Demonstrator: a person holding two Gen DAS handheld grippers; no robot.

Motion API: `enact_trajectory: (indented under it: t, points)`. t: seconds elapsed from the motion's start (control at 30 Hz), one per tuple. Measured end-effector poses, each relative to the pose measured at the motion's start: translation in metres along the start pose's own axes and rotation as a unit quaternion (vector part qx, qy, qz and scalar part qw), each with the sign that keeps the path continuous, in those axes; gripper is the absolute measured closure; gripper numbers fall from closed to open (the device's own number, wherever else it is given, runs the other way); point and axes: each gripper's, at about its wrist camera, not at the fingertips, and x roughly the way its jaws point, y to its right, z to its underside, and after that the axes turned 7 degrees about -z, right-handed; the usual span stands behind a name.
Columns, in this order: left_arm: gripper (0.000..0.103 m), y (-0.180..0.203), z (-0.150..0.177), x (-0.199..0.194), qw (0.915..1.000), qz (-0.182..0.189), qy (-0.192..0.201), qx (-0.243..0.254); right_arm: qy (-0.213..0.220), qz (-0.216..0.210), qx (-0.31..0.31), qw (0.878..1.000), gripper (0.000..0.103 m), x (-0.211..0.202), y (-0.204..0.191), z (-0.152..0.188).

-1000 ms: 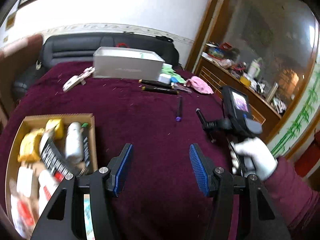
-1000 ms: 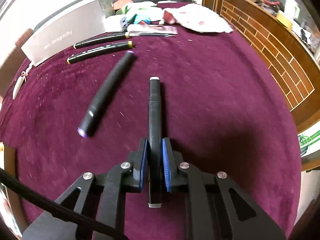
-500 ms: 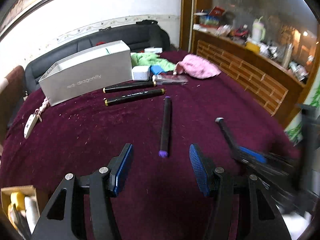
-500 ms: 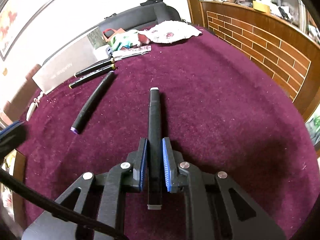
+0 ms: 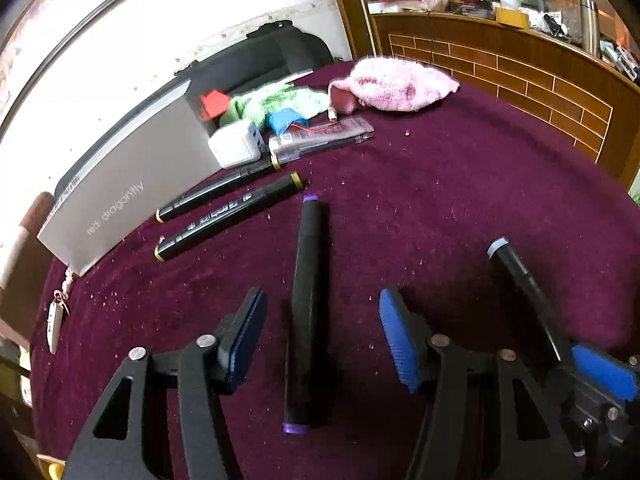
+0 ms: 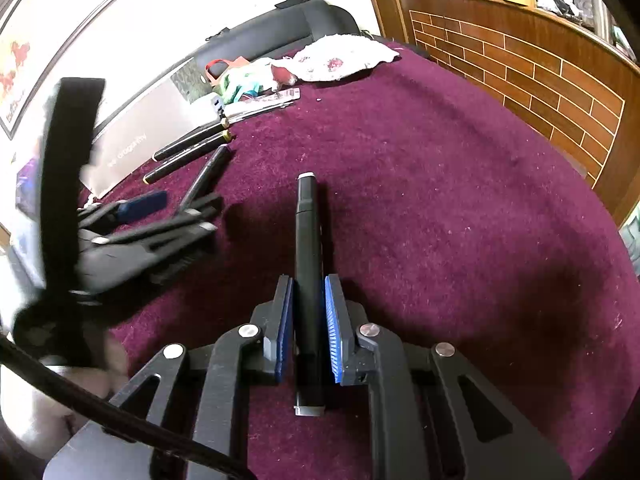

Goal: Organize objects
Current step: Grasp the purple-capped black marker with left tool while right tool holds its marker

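My left gripper [image 5: 322, 330] is open, its jaws on either side of a black marker with purple ends [image 5: 305, 304] that lies on the maroon cloth [image 5: 460, 200]. My right gripper [image 6: 307, 320] is shut on a black marker with grey ends [image 6: 307, 248], held just above the cloth; it also shows at the right of the left wrist view [image 5: 524, 288]. The left gripper appears blurred at the left of the right wrist view [image 6: 172, 216]. Two black markers with yellow bands [image 5: 228, 216] lie side by side further back.
A grey shoebox [image 5: 120, 196] stands at the back left. Beside it lie a white charger [image 5: 236, 144], a clear pen packet [image 5: 320, 136], a green cloth [image 5: 276, 100] and a pink cloth [image 5: 396, 84]. A wooden counter [image 5: 520, 72] borders the right. A key tag [image 5: 56, 320] lies left.
My left gripper has swung away from the cardboard box and moved forward over the purple-ended marker, which now lies between its jaws. The right gripper keeps holding its marker.
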Motion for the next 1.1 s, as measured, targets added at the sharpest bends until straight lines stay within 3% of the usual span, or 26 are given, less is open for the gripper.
enact_trajectory:
  t: [0.07,0.17,0.2,0.63,0.77,0.83,0.9,0.97,1.03,1.07,1.1]
  points:
    - [0.052,-0.006,0.001,0.001,0.9996,0.018,-0.011,-0.021,0.0,0.0,0.0,1.0,0.09,0.0,0.0,0.0]
    - [0.089,-0.015,0.007,-0.001,0.9963,0.065,-0.029,-0.049,0.001,-0.001,0.002,1.0,0.09,0.0,0.001,0.0]
    - [0.091,-0.016,0.012,-0.005,0.9962,0.065,-0.029,-0.05,0.001,-0.001,0.003,1.0,0.09,0.0,0.001,0.0]
    - [0.092,-0.033,0.106,-0.082,0.9863,0.111,-0.047,-0.112,0.0,-0.002,0.006,1.0,0.09,-0.001,0.002,0.0]
    - [0.09,-0.024,0.11,-0.082,0.9896,0.086,-0.033,-0.111,0.004,0.007,-0.002,1.0,0.09,0.0,-0.001,0.001]
    - [0.08,-0.017,0.105,-0.08,0.9912,0.079,-0.027,-0.103,0.007,0.011,-0.008,1.0,0.09,0.001,-0.003,0.001]
    - [0.061,-0.01,0.101,-0.078,0.9938,0.057,-0.022,-0.093,0.01,0.012,-0.012,1.0,0.088,0.001,-0.004,0.002]
    - [0.055,-0.013,0.099,-0.076,0.9932,0.052,-0.026,-0.101,0.01,0.01,-0.018,1.0,0.079,0.002,-0.007,0.001]
    - [0.057,-0.021,0.101,-0.073,0.9899,0.073,-0.029,-0.118,0.01,0.01,-0.026,1.0,0.075,0.003,-0.01,0.001]
    - [0.071,-0.024,0.103,-0.075,0.9894,0.072,-0.031,-0.123,0.01,0.007,-0.025,1.0,0.075,0.003,-0.009,0.001]
    - [0.092,-0.027,0.105,-0.077,0.9887,0.074,-0.034,-0.126,0.01,0.002,-0.022,1.0,0.075,0.003,-0.007,0.001]
